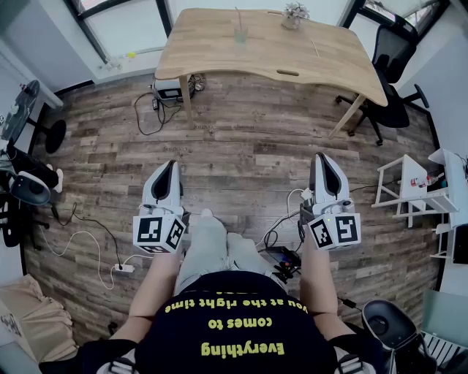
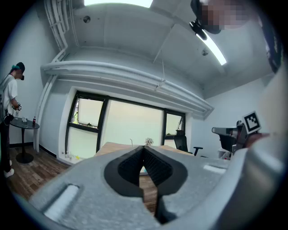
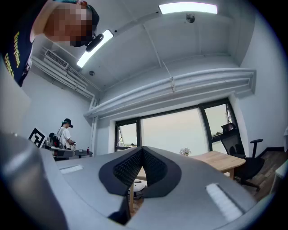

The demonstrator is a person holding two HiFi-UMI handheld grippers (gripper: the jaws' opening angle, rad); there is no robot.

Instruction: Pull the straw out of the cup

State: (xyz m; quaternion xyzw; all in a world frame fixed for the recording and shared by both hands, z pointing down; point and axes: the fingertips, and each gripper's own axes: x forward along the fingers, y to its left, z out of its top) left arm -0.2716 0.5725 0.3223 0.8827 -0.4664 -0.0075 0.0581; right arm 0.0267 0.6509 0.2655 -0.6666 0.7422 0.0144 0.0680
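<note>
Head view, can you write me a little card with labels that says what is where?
table: light wooden table, across the room from the person
cup: clear cup on the table, thin straw standing in it
plant: small potted plant near the table's far edge
chair: black office chair at the table's right end
left: left tongs shut, holding nothing
right: right tongs shut, holding nothing
floor: dark wood-plank floor

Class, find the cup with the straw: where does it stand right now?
In the head view the cup stands on the wooden table at the picture's top, left of centre, with a small potted plant to its right.
</note>
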